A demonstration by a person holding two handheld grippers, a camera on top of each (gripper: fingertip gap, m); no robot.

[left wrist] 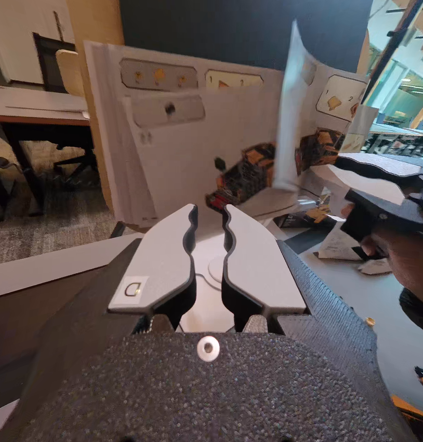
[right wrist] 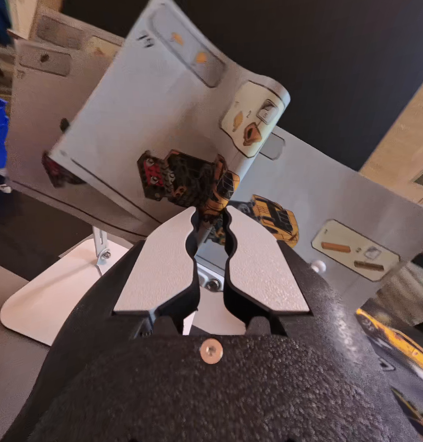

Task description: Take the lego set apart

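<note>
both grippers' fingers parted; instruction booklet shows printed numerals, diagrams.

Daylight enters from windows far right of my left gripper. Booklet pages ahead of it smeared by motion blur; my fingers sharp. Right wrist view: pale glare on stand base at lower left, page soft, edges bowed by wide lens.

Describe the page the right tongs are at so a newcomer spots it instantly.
Start at the instruction booklet propped open on the white stand. One page curls up from its spine, right above the right tongs. Unlike the flat pages beside it, it stands bent and shows a black-and-red build.
</note>
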